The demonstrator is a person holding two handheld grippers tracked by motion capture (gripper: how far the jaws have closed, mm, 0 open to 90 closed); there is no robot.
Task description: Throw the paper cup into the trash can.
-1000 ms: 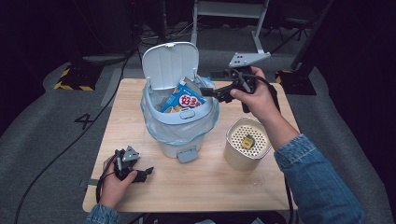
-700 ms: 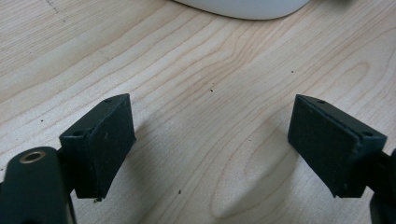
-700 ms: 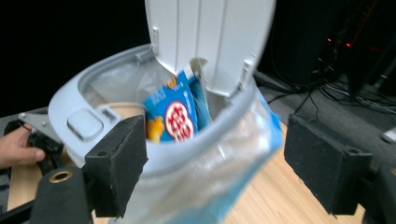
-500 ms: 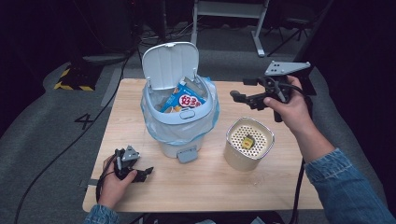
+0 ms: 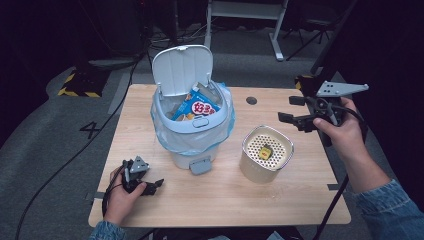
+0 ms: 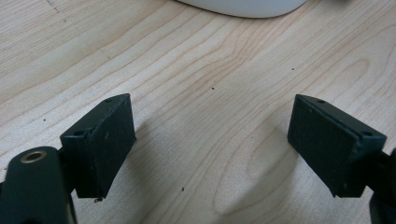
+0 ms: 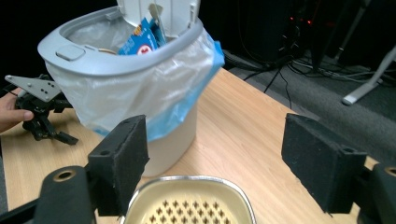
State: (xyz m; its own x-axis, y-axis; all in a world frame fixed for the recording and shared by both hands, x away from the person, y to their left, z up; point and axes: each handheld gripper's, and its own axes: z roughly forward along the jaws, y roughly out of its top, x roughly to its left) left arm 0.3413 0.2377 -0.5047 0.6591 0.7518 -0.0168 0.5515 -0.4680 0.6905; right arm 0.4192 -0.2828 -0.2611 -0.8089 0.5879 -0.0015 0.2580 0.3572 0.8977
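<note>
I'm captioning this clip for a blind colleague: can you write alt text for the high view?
A white bin with its lid up and a blue snack packet inside stands on a wooden table, beside a small perforated container. The right gripper hangs empty, jaws apart, past the table's right edge; the left gripper rests at the near left.

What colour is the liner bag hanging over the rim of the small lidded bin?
Translucent blue plastic liner bag, seen best in the right gripper view.
</note>
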